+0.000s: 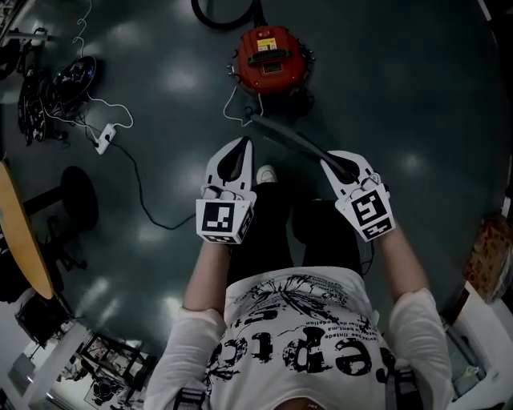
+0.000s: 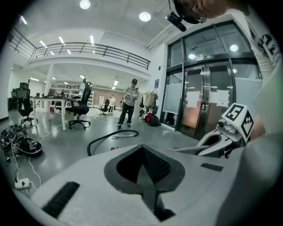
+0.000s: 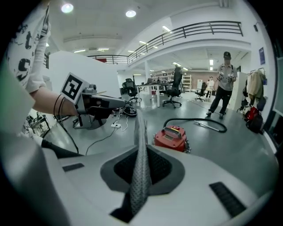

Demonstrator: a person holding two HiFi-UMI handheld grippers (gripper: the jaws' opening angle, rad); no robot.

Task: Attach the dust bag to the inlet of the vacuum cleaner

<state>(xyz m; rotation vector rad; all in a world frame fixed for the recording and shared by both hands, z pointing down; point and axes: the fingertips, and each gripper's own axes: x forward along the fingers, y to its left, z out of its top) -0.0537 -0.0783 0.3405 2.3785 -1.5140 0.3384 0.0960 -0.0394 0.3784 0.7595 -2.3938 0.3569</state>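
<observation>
left gripper (image 2: 142, 150) pressed together on nothing, right gripper (image 3: 140, 148) pinching the grey mesh dust bag (image 3: 140, 172) edge-on, bag stretching ahead of its jaws toward the red vacuum cleaner (image 1: 271, 60) on the floor beyond, vacuum's inlet too small to tell, black hose (image 1: 215, 18) cut off in the head view

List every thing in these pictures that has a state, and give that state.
left tongs: shut, empty.
right tongs: shut on the dust bag.
dust bag: held edge-on, not yet at the vacuum cleaner.
vacuum cleaner: upright on the floor, untouched.
hose: lying looped on the floor.
</observation>
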